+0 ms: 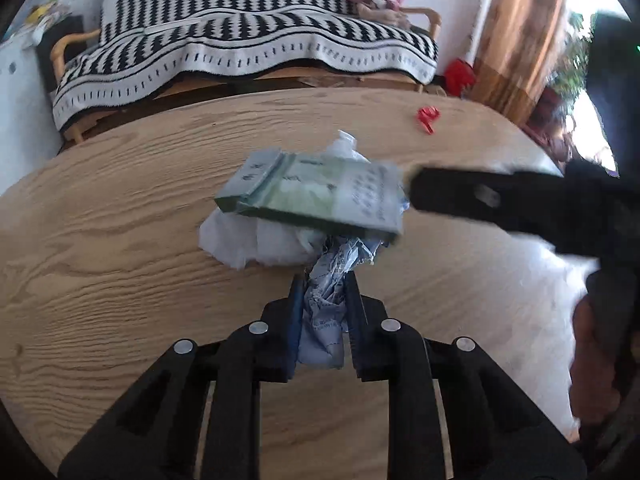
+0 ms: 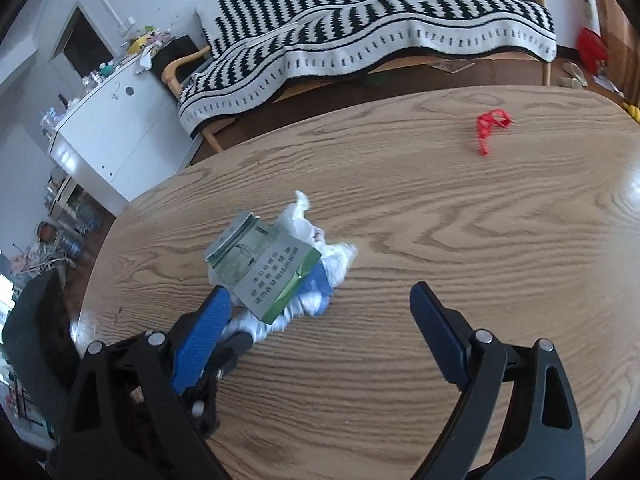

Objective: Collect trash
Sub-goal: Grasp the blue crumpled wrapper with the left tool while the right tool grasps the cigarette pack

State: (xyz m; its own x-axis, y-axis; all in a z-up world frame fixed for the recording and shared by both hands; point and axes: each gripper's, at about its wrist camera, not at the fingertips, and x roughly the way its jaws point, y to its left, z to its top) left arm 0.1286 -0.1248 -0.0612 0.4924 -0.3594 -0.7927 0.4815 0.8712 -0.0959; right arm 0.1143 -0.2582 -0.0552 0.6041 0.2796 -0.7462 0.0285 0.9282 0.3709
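Between left gripper (image 1: 324,280) jaws, crumpled blue wrapper (image 1: 326,292).

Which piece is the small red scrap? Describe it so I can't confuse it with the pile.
On the oval light-wood table, look towards the far edge nearest the striped black-and-white sofa throw. The small red twisted plastic scrap lies there alone, well apart from the white-and-blue crumpled paper pile under the grey-green carton.

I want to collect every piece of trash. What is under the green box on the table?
Under the green box lie crumpled white tissue and a blue-and-white wrapper, which the left gripper pinches. Anything more beneath the box is hidden.
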